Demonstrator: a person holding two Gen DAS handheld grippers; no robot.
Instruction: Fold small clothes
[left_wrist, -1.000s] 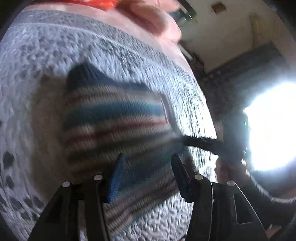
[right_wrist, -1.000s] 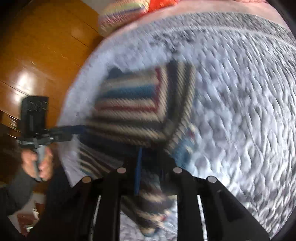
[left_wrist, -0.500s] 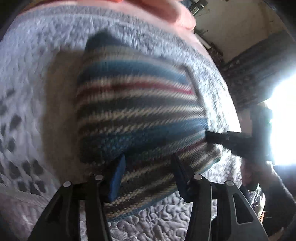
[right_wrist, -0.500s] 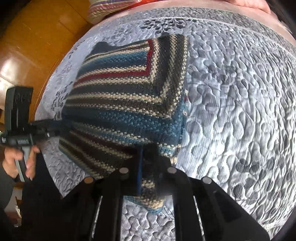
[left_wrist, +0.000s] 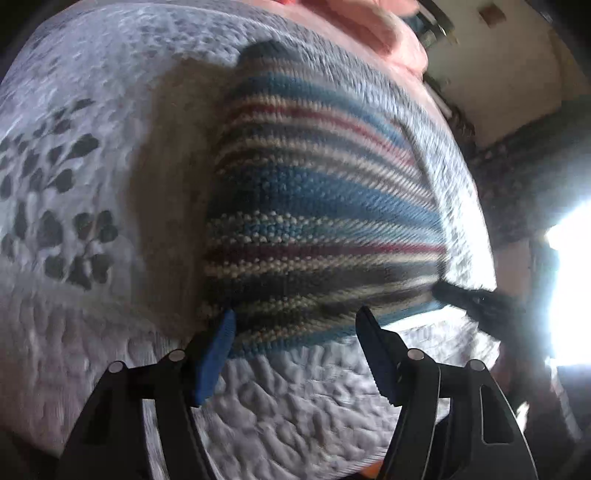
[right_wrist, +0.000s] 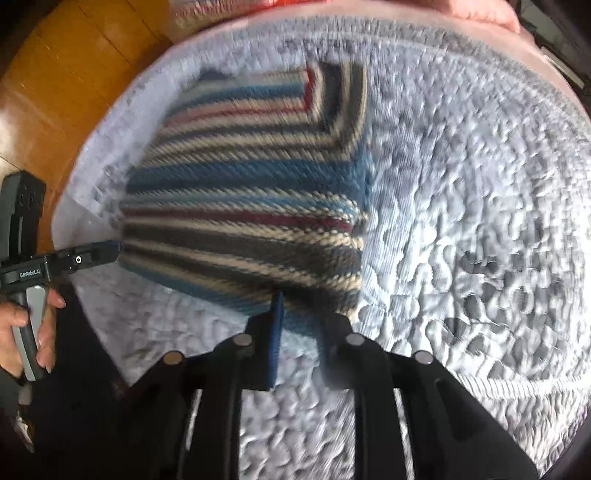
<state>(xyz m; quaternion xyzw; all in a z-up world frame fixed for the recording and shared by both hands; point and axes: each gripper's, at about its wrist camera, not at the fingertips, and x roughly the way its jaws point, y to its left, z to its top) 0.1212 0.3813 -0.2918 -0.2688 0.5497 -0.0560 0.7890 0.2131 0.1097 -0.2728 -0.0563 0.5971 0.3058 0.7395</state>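
Observation:
A striped knit garment (left_wrist: 317, 221) in blue, cream, grey and red lies folded on the quilted bedspread (left_wrist: 92, 184). My left gripper (left_wrist: 297, 326) is open, and the garment's near edge lies between its fingers. In the right wrist view the same garment (right_wrist: 251, 206) fills the middle. My right gripper (right_wrist: 304, 325) stands narrowly open over the garment's near corner, with bedspread showing between its fingers. The right gripper's tip (left_wrist: 458, 295) touches the garment's right corner in the left view. At the garment's left corner in the right view is the left gripper (right_wrist: 92, 256), held by a hand (right_wrist: 22, 332).
The grey quilted bedspread (right_wrist: 461, 221) spreads wide to the right of the garment. A pink pillow (left_wrist: 373, 26) lies at the bed's far end. Wooden floor (right_wrist: 66, 85) runs along the left bed edge. A bright window (left_wrist: 569, 288) glares at right.
The garment has come down flat on the bed. My right gripper's fingers have parted a little from their earlier pinch, and both grippers have drawn back toward its near edge.

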